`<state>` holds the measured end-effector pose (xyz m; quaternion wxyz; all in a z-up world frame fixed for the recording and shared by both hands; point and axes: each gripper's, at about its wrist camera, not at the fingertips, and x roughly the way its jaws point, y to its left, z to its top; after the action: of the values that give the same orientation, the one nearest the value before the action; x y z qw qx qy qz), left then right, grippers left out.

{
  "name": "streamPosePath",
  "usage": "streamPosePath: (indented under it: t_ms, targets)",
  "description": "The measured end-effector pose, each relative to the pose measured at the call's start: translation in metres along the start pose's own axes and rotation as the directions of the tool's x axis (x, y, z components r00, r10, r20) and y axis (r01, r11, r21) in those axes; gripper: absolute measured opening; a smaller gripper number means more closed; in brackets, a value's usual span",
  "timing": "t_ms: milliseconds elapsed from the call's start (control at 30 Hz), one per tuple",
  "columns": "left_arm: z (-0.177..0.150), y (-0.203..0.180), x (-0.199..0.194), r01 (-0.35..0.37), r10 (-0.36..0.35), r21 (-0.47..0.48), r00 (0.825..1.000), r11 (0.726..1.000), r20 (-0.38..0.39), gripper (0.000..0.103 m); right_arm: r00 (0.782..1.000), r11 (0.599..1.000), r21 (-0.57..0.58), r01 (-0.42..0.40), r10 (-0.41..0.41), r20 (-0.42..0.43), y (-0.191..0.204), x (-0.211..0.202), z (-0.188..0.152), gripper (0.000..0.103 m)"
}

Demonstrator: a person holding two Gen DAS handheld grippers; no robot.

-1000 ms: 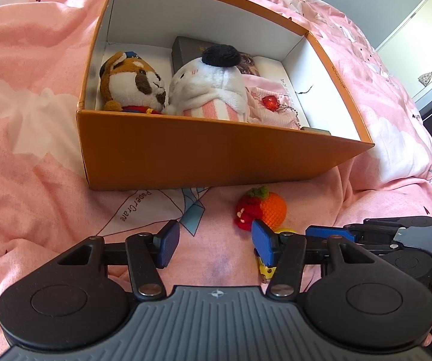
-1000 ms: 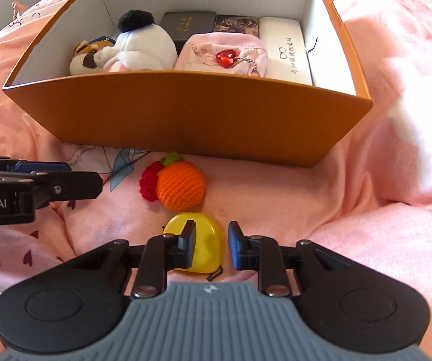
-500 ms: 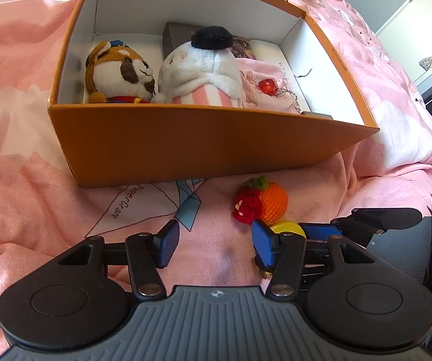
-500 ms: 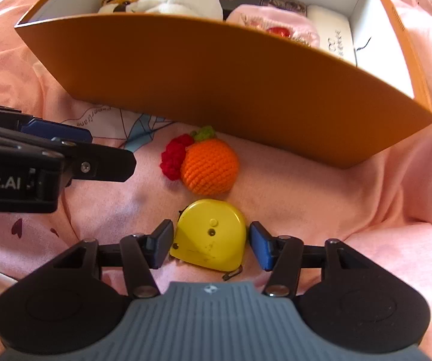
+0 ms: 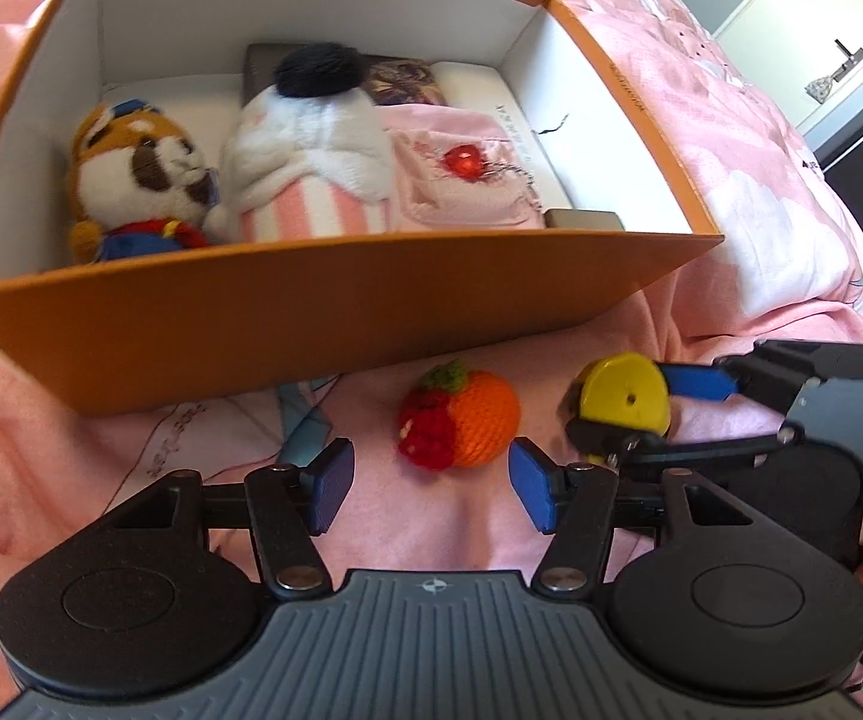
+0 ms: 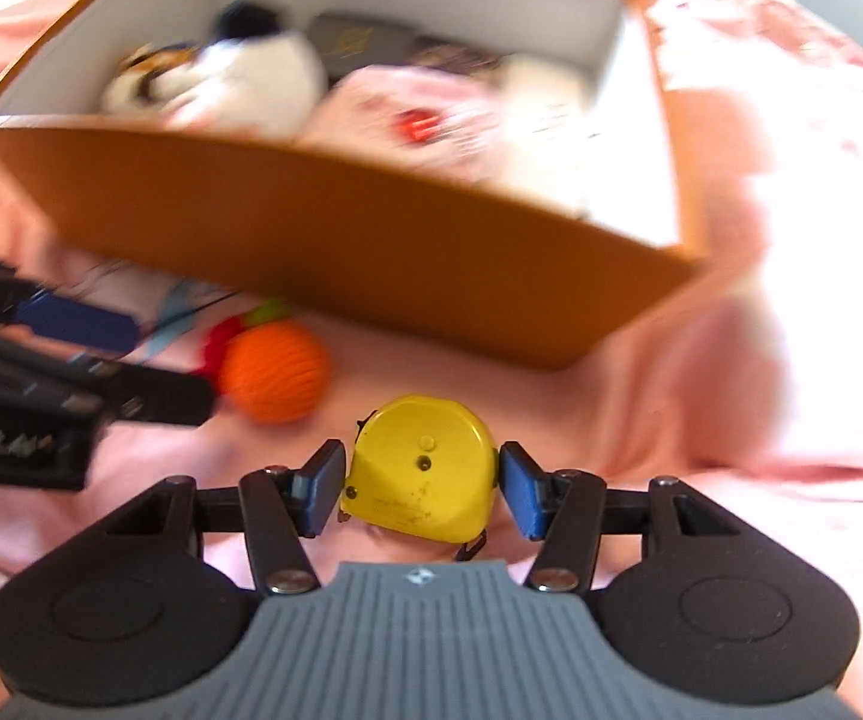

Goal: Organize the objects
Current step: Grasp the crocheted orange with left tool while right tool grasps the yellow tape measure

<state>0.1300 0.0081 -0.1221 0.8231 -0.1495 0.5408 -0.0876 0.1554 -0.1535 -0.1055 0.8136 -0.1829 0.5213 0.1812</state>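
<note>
A yellow tape measure sits between the blue pads of my right gripper, which is shut on its two sides. The left wrist view shows that tape measure held just above the bedding. A crocheted orange with a red berry lies on the pink bedding in front of the orange box. My left gripper hovers just short of it, jaws opening, with nothing pressed between the pads. In the blurred right wrist view, the left gripper reaches in from the left beside the crocheted orange.
The box holds a brown plush animal, a white cupcake plush, a pink pouch with a red heart and flat cases behind. Rumpled pink bedding lies all around. A white cabinet stands at the far right.
The right gripper spread its jaws, took the yellow tape measure between the pads and lifted it off the bedding. The left gripper shifted toward the crocheted orange and its jaws widened.
</note>
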Motion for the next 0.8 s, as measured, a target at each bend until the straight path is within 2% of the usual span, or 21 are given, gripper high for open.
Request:
streamPosePath:
  t_ms: [100, 233, 267, 333, 400, 433, 633, 800]
  targets:
    - [0.007, -0.010, 0.013, 0.009, -0.008, 0.042, 1.000, 0.999, -0.027, 0.072, 1.000, 0.998, 0.064, 0.024, -0.024, -0.003, -0.022, 0.004, 0.003, 0.058]
    - [0.010, -0.020, 0.030, -0.021, 0.025, 0.091, 0.999, 0.996, -0.045, 0.073, 1.000, 0.990, 0.138, -0.019, 0.021, -0.014, -0.039, 0.010, 0.003, 0.058]
    - [0.010, -0.021, 0.034, -0.031, 0.036, 0.095, 0.998, 0.995, -0.045, 0.073, 1.000, 0.990, 0.139, -0.022, 0.024, -0.015, -0.039, 0.012, 0.003, 0.058]
    - [0.011, -0.022, 0.041, -0.051, 0.056, 0.096, 0.997, 0.994, -0.049, 0.065, 1.000, 0.991, 0.129, -0.021, 0.022, -0.012, -0.038, 0.013, 0.003, 0.058]
    - [0.010, -0.020, 0.043, -0.045, 0.050, 0.092, 0.998, 0.995, -0.046, 0.064, 1.000, 0.992, 0.122, -0.020, 0.021, -0.010, -0.038, 0.014, 0.004, 0.058]
    - [0.009, -0.019, 0.043, -0.042, 0.046, 0.088, 0.998, 0.995, -0.043, 0.060, 1.000, 0.992, 0.122, -0.021, 0.022, -0.010, -0.038, 0.015, 0.004, 0.058]
    - [0.008, -0.018, 0.041, -0.032, 0.034, 0.081, 0.999, 0.996, -0.029, 0.058, 1.000, 0.994, 0.105, -0.017, 0.018, -0.007, -0.036, 0.014, 0.008, 0.058]
    - [0.006, -0.019, 0.025, -0.032, 0.030, 0.085, 0.999, 0.996, 0.017, 0.058, 0.999, 0.993, 0.107, -0.042, 0.041, 0.012, -0.033, 0.006, 0.006, 0.058]
